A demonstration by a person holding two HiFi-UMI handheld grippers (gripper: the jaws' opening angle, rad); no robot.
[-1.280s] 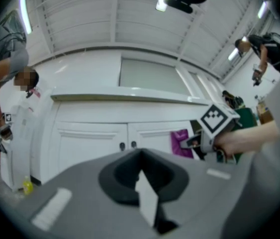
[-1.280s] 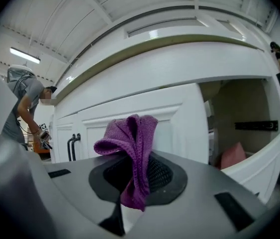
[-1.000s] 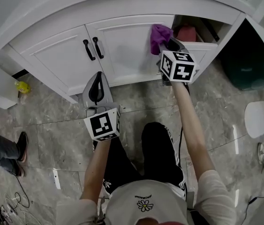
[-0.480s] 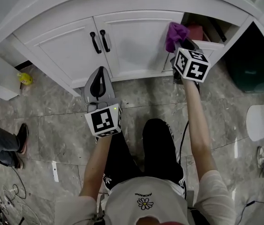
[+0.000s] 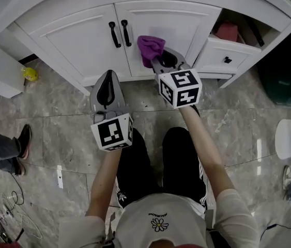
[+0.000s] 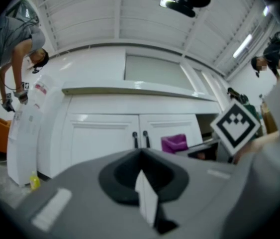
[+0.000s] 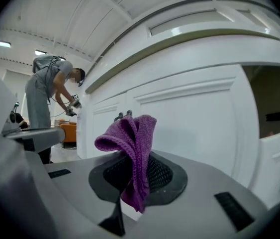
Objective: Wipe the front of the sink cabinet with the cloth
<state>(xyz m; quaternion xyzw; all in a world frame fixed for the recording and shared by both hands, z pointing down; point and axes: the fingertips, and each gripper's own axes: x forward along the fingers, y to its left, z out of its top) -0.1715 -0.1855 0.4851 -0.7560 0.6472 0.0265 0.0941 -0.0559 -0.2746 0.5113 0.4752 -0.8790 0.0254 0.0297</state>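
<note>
Near the upper middle of the head view, the right gripper [image 5: 161, 61] is clamping a purple cloth [image 5: 150, 46]. Its jaws are closed on a standing fold, and it is holding the cloth up to the right door [image 5: 161, 18] of the cabinet [image 5: 36, 27], just right of the black handles [image 5: 119, 33]. Neither view is showing whether the cloth is pressing on the panel or hanging just off it. Lower left of it, the left gripper [image 5: 106, 84] is hanging idle. Its jaws are together with nothing between them, and it is pointing toward the cabinet's foot, apart from the doors.

A wiping stroke on the right door looks to be the step in hand. Since the cloth is bunching into a narrow wad, only a small patch is likely reaching the paint. Pushing in until the fold flattens should be giving more contact. Overlapping passes that follow the recessed frame would be covering the panel evenly. Near the handles the loose weave could be snagging, so working round them is wiser. Toward the upper right the drawer [image 5: 223, 53] is standing open, and its front is needing its own pass.
</note>
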